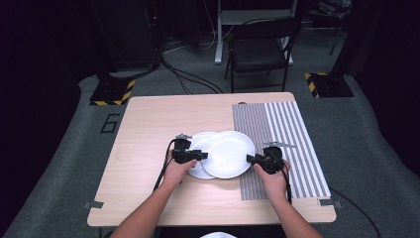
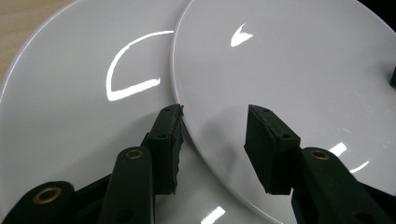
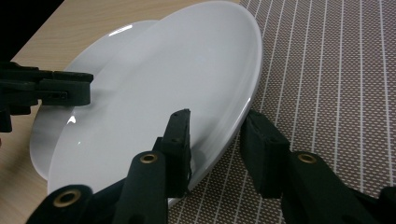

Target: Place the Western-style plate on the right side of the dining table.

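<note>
Plates, two of them, white and glossy, lie overlapped near the middle of the desk [image 1: 148, 129]: the upper plate [image 1: 229, 153] rests partly on the lower plate [image 1: 198, 144] and reaches over the edge of the striped mat [image 1: 287, 144]. I judge both stiff, fairly heavy for their thinness, slick under rubber pads and liable to chip if dropped or knocked together. The rim is the only sensible hold, one pad above and one below. Left tongs [image 2: 212, 140] stand apart, straddling the upper plate's near rim where it crosses the lower plate, one pad just beside that edge, not yet pinching. Right tongs [image 3: 215, 144] are also spread, bracketing the opposite rim over the mat, with a gap on the outer side, so nothing is gripped
</note>
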